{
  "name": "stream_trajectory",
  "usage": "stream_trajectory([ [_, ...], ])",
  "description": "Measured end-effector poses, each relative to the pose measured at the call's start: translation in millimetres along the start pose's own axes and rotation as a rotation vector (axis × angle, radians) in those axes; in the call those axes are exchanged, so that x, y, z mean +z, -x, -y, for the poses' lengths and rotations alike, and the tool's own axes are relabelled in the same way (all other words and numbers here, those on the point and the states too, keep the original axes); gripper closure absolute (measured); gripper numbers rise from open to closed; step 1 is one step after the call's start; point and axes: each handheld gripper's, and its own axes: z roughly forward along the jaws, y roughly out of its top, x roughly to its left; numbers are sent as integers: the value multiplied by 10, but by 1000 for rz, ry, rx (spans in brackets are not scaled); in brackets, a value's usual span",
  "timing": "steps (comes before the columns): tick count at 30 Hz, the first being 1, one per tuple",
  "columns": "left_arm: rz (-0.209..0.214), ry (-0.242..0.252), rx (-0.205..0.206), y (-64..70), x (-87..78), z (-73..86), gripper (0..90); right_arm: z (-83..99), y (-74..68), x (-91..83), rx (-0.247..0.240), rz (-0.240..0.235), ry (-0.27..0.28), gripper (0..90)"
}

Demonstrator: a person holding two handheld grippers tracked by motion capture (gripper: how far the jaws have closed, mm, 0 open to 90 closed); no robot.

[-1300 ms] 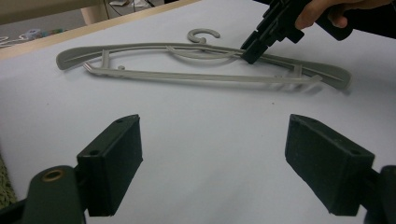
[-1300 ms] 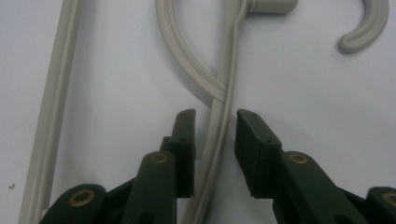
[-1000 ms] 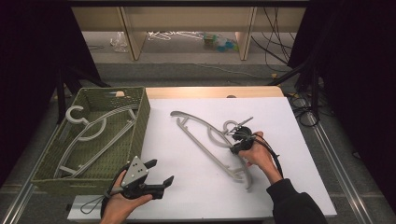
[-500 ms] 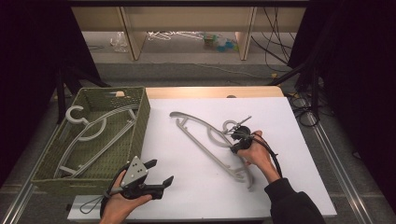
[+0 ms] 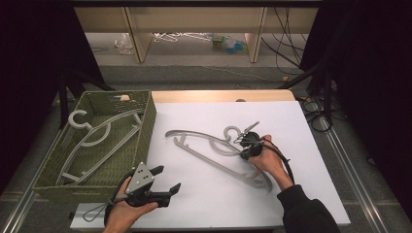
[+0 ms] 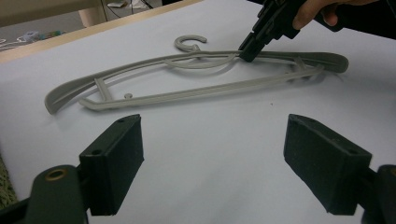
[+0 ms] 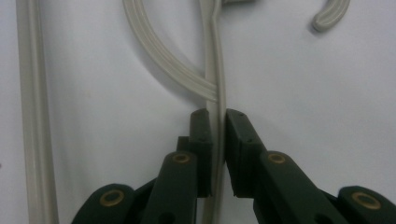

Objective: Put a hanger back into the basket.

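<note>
the right gripper (image 5: 248, 147) is clamped on the upper bar of the grey plastic clothes hanger (image 5: 218, 155) that lies flat on the white table top (image 5: 301, 145), just below the hook, well apart from the green woven basket (image 5: 145, 121) at the table's left, where a second grey hanger (image 5: 92, 141) already rests. in the right gripper view its two black jaws pinch the thin rail (image 7: 215, 93) where the curved neck joins it. the lift will likely go best if the pinch stays square on that narrow rail and the hanger rises level, since a grip this near the hook leaves the long arms free to swing or twist out. the right hand (image 5: 267, 162) reaches in from the lower right, wrist bent, the tool angled down and away. the left gripper (image 5: 163, 182) hangs over the near edge beside the basket, jaws wide apart and empty, pointed toward the hanger.
</note>
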Motion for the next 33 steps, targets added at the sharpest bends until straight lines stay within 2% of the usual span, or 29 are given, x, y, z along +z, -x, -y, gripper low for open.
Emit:
stream_trajectory([
  [7, 2, -2, 2, -2, -7, -1, 197, 41, -46, -158, -109, 6, 20, 821],
  [13, 13, 3, -3, -9, -4, -12, 197, 94, -120, -367, -191, 49, 50, 821],
  [15, 21, 14, 0, -21, -6, -58, 196, 105, -150, -439, -217, 50, 68, 821],
  [16, 9, 17, 0, -21, -18, -90, 196, 112, -172, -467, -227, 56, 79, 821],
  [19, 34, 43, -25, -34, -27, -176, 193, 125, -256, -547, -251, 62, 93, 821],
  [23, 35, 28, -5, -41, -12, -252, 193, 140, -362, -631, -296, 75, 112, 821],
  [27, 56, 0, 16, -62, 71, -302, 198, 164, -442, -694, -323, 90, 125, 821],
  [33, 78, -28, 24, -80, 267, -442, 212, 213, -538, -788, -353, 88, 144, 820],
])
